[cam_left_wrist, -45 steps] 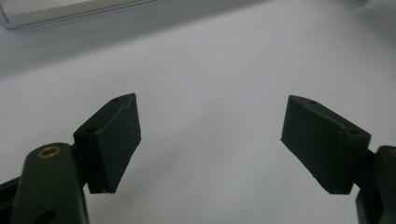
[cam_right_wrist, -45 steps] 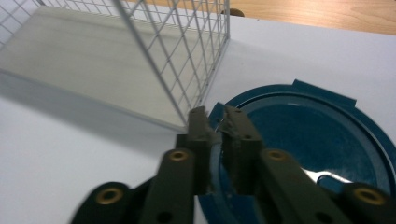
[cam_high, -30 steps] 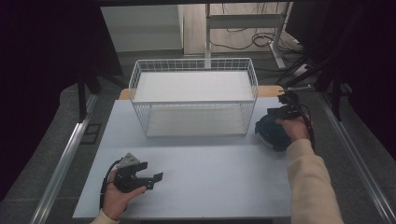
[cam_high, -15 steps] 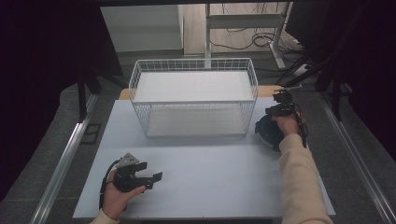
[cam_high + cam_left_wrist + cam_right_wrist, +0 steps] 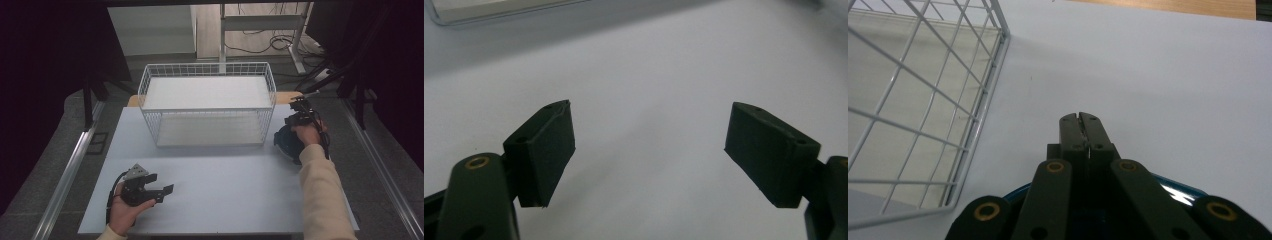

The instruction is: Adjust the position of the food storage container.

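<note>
- Jaws of the right gripper (image 5: 1082, 119) pressed together over a dark blue-rimmed object (image 5: 286, 142), nothing visibly clamped; white wire basket (image 5: 207, 107) just left.
- Left gripper (image 5: 649, 150) spread wide, empty, seemingly waiting.

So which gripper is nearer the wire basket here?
Right. The right gripper sits just off the basket at its right end, jaws shut, over a blue object. The left gripper rests open at the table's near edge, well short of the basket.
</note>
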`<state>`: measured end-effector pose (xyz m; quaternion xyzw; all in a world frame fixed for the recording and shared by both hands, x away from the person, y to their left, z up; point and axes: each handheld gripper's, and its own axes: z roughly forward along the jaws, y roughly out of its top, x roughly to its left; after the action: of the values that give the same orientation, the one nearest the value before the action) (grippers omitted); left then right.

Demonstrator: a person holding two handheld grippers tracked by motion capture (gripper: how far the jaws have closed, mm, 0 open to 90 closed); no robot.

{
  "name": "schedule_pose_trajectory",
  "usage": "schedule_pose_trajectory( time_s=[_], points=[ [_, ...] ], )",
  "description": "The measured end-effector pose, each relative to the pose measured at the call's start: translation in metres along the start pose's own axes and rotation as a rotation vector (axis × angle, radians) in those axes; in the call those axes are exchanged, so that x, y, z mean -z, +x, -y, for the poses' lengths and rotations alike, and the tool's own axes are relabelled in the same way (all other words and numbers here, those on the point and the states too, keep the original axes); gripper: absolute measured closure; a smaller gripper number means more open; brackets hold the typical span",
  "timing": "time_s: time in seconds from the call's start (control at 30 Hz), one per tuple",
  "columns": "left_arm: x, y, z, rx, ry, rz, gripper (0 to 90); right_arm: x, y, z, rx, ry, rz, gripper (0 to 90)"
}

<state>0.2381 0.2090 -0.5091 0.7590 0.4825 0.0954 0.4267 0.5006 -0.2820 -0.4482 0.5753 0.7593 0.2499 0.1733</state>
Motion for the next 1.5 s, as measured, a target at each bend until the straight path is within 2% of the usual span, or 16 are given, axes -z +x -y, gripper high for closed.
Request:
schedule_pose_trajectory(
  time_s=[0.23, 0.37, 0.77, 0.83, 0.93, 1.0, 1.03, 1.07, 1.17, 1.2, 1.23, 1.27, 1.33, 1.37, 1.4, 1.5],
  points=[
    [-0.001, -0.001, -0.001, -0.003, 0.003, 0.000, 19.7, 0.005, 0.004, 0.008, -0.003, -0.001, 0.004, 90.0],
    [0.000, -0.002, -0.001, -0.004, 0.001, 0.002, 19.6, 0.010, 0.005, 0.015, -0.001, 0.001, -0.018, 90.0],
    [0.000, -0.002, -0.002, -0.003, 0.000, 0.003, 19.6, 0.021, 0.014, 0.031, 0.017, 0.006, -0.045, 90.0],
    [0.000, -0.003, -0.002, -0.004, 0.000, 0.004, 19.6, 0.021, 0.017, 0.034, 0.000, 0.014, -0.114, 90.0],
    [0.000, -0.003, -0.002, -0.004, 0.001, 0.004, 19.6, 0.020, 0.021, 0.035, 0.019, 0.021, -0.118, 90.0],
    [-0.001, -0.002, -0.002, -0.004, 0.000, 0.002, 19.6, 0.020, 0.023, 0.034, 0.038, 0.011, -0.077, 90.0],
    [-0.001, -0.001, -0.002, -0.005, 0.001, 0.000, 19.6, 0.024, 0.016, 0.033, 0.025, -0.010, -0.072, 90.0],
    [-0.001, -0.001, -0.002, -0.005, 0.001, 0.000, 19.7, 0.024, 0.016, 0.033, 0.025, -0.010, -0.072, 90.0],
    [-0.001, 0.000, -0.002, -0.002, -0.001, 0.000, 19.6, 0.040, -0.005, 0.031, -0.001, -0.078, -0.066, 90.0],
    [-0.002, 0.000, -0.002, 0.000, 0.000, -0.001, 19.6, 0.045, -0.013, 0.030, -0.010, -0.092, -0.048, 90.0],
    [-0.002, 0.000, -0.002, -0.003, 0.004, -0.001, 19.6, 0.054, -0.030, 0.029, -0.029, -0.095, -0.015, 90.0],
    [-0.002, 0.000, -0.002, -0.003, 0.004, -0.001, 19.6, 0.054, -0.030, 0.029, -0.029, -0.095, -0.015, 90.0],
    [-0.003, -0.001, -0.002, -0.003, 0.003, -0.001, 19.6, 0.058, -0.046, 0.032, -0.051, -0.081, 0.019, 90.0],
    [-0.002, -0.001, -0.002, -0.003, 0.001, -0.001, 19.6, 0.058, -0.059, 0.037, -0.049, -0.044, 0.048, 89.9],
    [-0.002, -0.001, -0.002, -0.003, 0.001, -0.001, 19.6, 0.058, -0.059, 0.037, -0.049, -0.044, 0.048, 89.9],
    [-0.003, -0.001, -0.002, -0.002, 0.001, -0.003, 19.6, 0.052, -0.070, 0.046, -0.034, -0.013, 0.054, 90.0]
  ],
)
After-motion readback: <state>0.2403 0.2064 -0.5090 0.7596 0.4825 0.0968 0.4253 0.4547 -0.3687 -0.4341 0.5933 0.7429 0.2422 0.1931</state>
